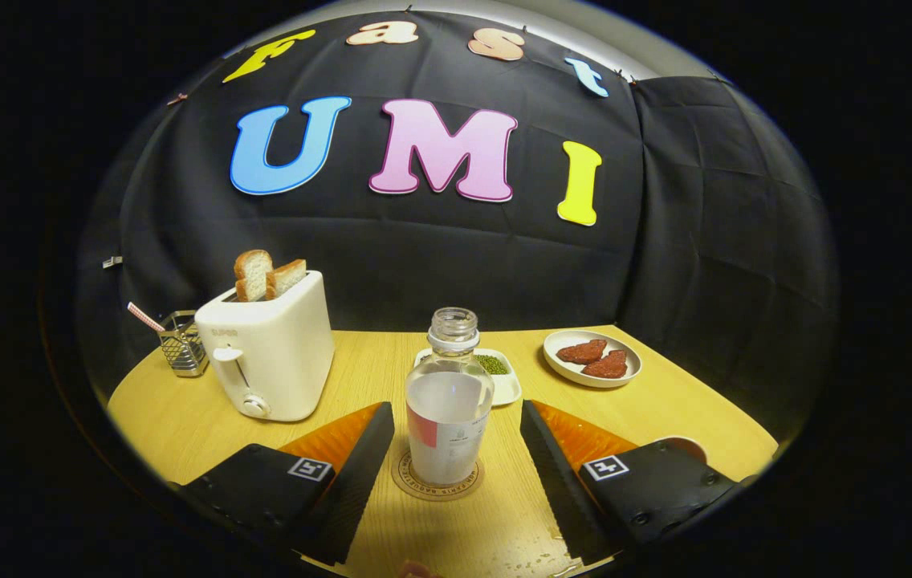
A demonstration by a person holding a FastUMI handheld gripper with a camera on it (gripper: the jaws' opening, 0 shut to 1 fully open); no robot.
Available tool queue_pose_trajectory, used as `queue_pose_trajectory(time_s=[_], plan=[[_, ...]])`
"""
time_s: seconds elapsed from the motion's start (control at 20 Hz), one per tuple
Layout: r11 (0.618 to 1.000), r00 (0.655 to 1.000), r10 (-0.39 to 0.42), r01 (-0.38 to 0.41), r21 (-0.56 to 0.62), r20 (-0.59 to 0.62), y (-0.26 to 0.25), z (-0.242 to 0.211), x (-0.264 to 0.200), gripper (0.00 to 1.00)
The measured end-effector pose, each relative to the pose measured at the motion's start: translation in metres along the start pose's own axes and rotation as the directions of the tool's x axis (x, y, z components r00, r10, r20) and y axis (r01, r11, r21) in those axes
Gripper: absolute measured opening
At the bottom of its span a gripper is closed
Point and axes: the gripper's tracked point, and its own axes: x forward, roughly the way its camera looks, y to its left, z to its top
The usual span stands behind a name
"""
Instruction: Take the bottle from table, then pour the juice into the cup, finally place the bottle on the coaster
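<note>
While fingers [372, 457] gape, glass bottle [448, 401] crowns round coaster [437, 479].

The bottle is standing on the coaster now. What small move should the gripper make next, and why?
Probably pull the gripper straight back. Its fingers are open on either side of the bottle with clear gaps, and the bottle stands upright on the coaster, so retreating without drifting sideways should avoid tipping it.

Clear bottle [449, 401] upright on coaster [437, 478]
</note>
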Motion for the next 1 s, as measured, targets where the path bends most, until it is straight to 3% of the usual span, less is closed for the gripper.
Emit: queue_pose_trajectory(time_s=[0.3,0.6,1.0], plan=[[0.996,0.992,0.063,-0.069,0.054,0.112,-0.004,0.053,-0.064,0.97],[0.99,0.975,0.129,-0.137,0.032,0.179,-0.008,0.1,-0.138,0.97],[0.987,0.975,0.155,-0.158,0.002,0.16,-0.026,0.113,-0.199,0.97]])
